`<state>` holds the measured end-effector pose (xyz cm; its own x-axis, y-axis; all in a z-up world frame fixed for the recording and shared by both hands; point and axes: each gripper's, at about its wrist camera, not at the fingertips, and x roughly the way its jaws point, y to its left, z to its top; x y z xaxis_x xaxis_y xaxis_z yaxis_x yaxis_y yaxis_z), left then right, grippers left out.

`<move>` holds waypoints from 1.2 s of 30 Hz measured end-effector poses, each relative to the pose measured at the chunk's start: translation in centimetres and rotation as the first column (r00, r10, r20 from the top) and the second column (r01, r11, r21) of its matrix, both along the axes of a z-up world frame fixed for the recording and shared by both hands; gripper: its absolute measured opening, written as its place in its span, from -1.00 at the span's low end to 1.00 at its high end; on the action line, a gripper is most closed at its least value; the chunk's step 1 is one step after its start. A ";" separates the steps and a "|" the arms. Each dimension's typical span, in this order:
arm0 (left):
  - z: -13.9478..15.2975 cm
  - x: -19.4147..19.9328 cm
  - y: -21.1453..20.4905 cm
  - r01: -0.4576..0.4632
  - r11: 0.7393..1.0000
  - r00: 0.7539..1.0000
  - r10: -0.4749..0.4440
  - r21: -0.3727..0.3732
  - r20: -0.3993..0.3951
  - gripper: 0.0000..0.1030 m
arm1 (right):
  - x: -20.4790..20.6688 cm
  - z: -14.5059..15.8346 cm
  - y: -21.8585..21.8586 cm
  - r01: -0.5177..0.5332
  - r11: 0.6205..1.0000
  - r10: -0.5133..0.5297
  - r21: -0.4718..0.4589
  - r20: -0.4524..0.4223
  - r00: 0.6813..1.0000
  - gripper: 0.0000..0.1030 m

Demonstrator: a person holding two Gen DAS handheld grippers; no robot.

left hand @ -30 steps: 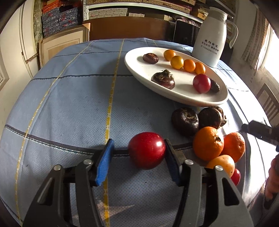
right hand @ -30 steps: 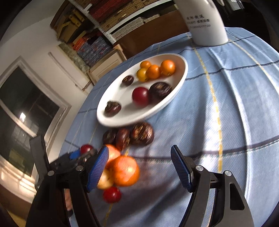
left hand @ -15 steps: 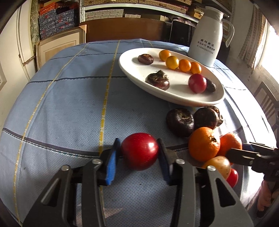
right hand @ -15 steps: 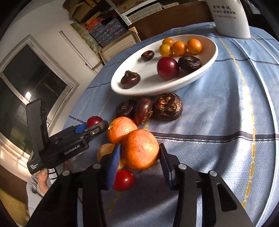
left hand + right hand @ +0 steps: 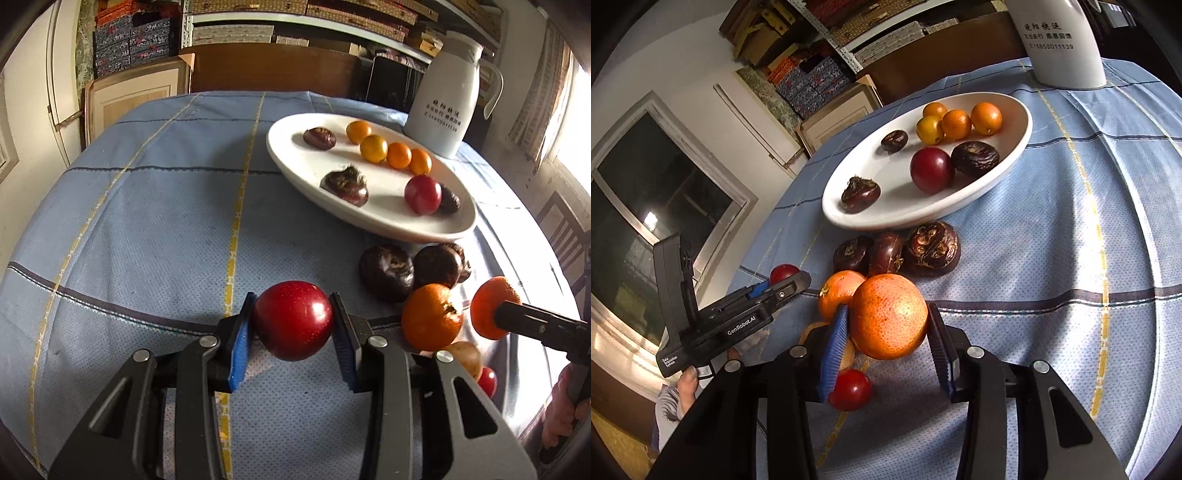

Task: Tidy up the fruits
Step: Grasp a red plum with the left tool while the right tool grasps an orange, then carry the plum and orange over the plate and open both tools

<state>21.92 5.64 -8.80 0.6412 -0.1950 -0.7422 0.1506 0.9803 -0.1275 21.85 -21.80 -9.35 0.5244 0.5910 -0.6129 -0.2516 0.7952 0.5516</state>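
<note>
The red plum [image 5: 293, 320] sits between my left gripper [image 5: 293, 326] pads, clamped on both sides. My right gripper [image 5: 886, 332] clasps the large orange [image 5: 889, 316]; the white plate [image 5: 1015, 155] lies ahead.

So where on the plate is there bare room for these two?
On the white plate: bare porcelain at its centre, between the lone chestnut and the red plum. Crowded by the kumquats. Cloth before the plate is packed with dark chestnuts.
</note>
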 end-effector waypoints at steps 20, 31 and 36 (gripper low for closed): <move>3.7 13.3 -6.6 0.035 0.999 0.999 -0.034 -0.031 0.021 -0.06 | 13.9 2.0 -4.2 0.223 0.975 -0.223 0.022 0.004 0.975 -0.11; 3.9 9.0 -2.0 -0.083 0.994 0.994 0.088 -0.070 0.069 0.81 | 10.3 3.3 -4.6 0.227 0.974 -0.228 0.021 0.085 0.970 0.22; 1.9 5.4 0.8 -0.194 0.981 0.981 0.194 -0.019 0.013 0.82 | 6.7 1.9 -5.4 0.235 0.972 -0.236 0.013 0.056 0.970 0.26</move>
